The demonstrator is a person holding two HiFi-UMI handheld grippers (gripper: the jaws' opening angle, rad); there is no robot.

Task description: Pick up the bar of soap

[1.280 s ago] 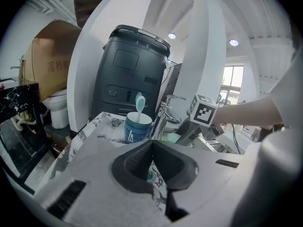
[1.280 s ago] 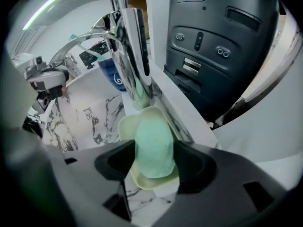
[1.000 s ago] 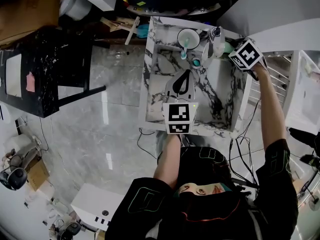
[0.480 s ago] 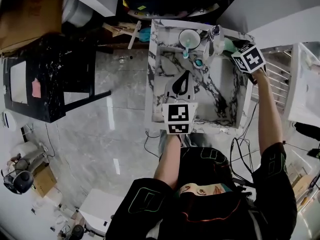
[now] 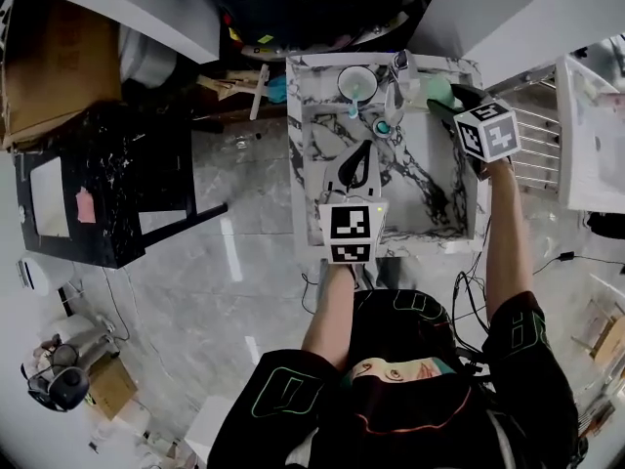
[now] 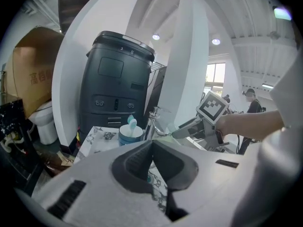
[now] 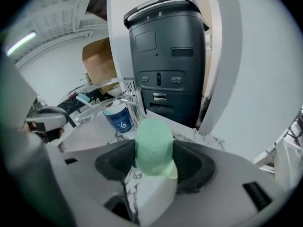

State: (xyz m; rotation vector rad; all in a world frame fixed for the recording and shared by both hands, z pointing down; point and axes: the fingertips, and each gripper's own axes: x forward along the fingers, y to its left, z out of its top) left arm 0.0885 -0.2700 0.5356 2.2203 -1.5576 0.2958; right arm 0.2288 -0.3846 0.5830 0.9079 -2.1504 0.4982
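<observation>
My right tool [image 7: 154,167] pinches the green bar of soap [image 7: 152,143], which stands upright between its pads over the marble table [image 7: 208,138] corner. My left tool [image 6: 152,167] is pressed together and empty, well apart from the soap.

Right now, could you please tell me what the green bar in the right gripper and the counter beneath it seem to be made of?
Bar of soap: apparently solid soap, matte pale green with soft rounded edges.
Counter: smooth white surface with dark veins, so marble or a marble-look imitation; the pictures cannot settle which.
</observation>
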